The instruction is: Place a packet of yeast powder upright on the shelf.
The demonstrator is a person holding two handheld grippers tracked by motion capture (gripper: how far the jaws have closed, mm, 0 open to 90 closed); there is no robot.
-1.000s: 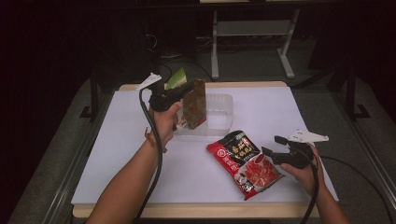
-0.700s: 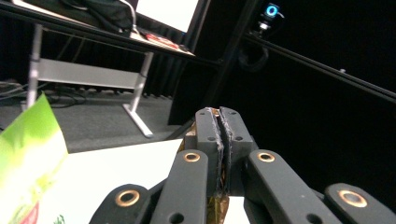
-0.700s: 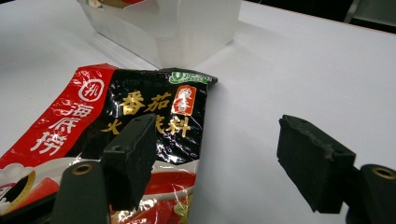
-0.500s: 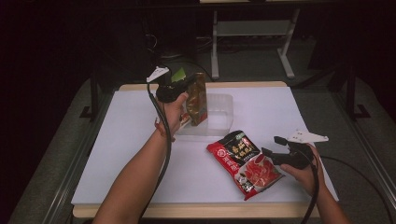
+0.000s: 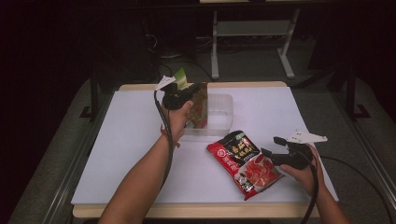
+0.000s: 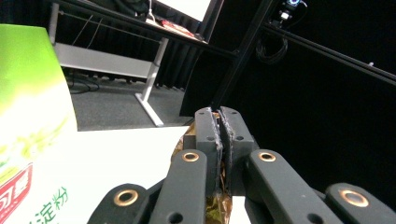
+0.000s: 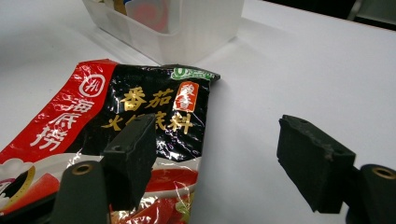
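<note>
**Desk:** Over the clear plastic bin (image 5: 219, 112), what does the left gripper (image 5: 198, 91) carry?

**Photographer:** A brown foil packet (image 5: 201, 105), pinched tight at its top edge and hanging below the jaws, its lower end at the bin's near wall. I'd judge it nearly placed, not yet released.

**Desk:** And by the right gripper (image 5: 271, 147)?

**Photographer:** Jaws wide, holding nothing. The red-and-black hotpot soup base pouch (image 5: 245, 163) lies flat just ahead of its fingertips, outside the bin, apparently next.
</note>
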